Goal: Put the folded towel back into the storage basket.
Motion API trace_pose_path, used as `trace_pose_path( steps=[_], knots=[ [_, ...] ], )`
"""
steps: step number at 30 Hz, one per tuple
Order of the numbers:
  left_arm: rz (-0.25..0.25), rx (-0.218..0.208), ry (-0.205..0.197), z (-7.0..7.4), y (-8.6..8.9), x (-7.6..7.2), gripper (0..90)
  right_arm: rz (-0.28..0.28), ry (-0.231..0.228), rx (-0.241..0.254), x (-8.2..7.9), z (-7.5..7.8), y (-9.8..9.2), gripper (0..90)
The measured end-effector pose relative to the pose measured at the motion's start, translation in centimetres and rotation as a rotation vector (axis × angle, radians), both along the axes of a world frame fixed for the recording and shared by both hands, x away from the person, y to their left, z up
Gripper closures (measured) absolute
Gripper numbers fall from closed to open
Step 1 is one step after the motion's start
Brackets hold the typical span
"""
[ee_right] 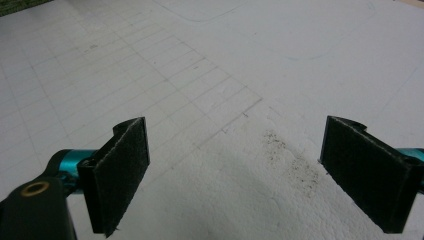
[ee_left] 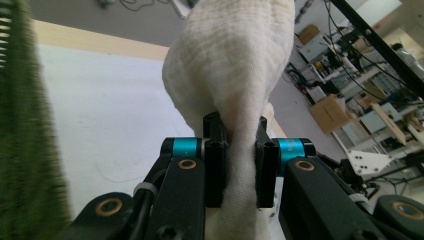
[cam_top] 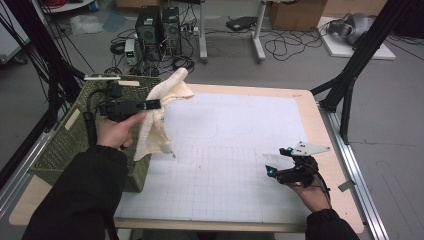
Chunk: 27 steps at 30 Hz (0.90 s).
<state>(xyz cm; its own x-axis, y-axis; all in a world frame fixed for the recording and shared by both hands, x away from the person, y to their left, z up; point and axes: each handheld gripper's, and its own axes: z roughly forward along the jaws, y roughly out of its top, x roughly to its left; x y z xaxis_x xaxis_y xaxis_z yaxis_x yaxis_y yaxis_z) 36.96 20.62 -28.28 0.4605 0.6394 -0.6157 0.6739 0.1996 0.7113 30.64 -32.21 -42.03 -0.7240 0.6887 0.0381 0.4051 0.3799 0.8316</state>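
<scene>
Left gripper (ee_left: 234, 165) fingers clenched on cream cloth (cam_top: 160, 112), lower centre of left gripper view. Cloth hangs lengthwise, upper left of high view, between green basket (cam_top: 65, 140) and desk (cam_top: 235, 150) mat. Right gripper (cam_top: 280, 161) fingers released, empty, lower right, well apart.

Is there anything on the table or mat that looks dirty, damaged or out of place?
Yes, a dark speckled smudge marks the white mat between the open jaws of the right claw. Otherwise nothing is odd: the cream cloth hangs from the left claw beside the green basket.
</scene>
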Motion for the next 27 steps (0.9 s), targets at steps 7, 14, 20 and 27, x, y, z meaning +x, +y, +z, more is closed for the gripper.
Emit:
trace_pose_path(
  steps=[7, 14, 20, 27],
  knots=[
    [0.066, 0.002, 0.005, 0.0, 3.0, 0.0, 80.0, 0.007, -0.006, -0.008, 0.1, -0.1, 0.1, 11.7],
    [0.112, 0.024, 0.013, -0.2, 5.9, -0.3, 80.0, 0.008, 0.002, -0.015, 0.2, -0.2, 0.2, 11.7],
    [0.141, 0.042, 0.024, -0.3, 7.8, -0.8, 80.0, 0.010, 0.005, -0.018, 0.2, -0.3, 0.3, 11.7],
    [0.157, 0.084, 0.049, -0.8, 9.7, -1.5, 80.0, 0.008, 0.012, -0.024, 0.2, -0.3, 0.4, 11.7]
  ],
)
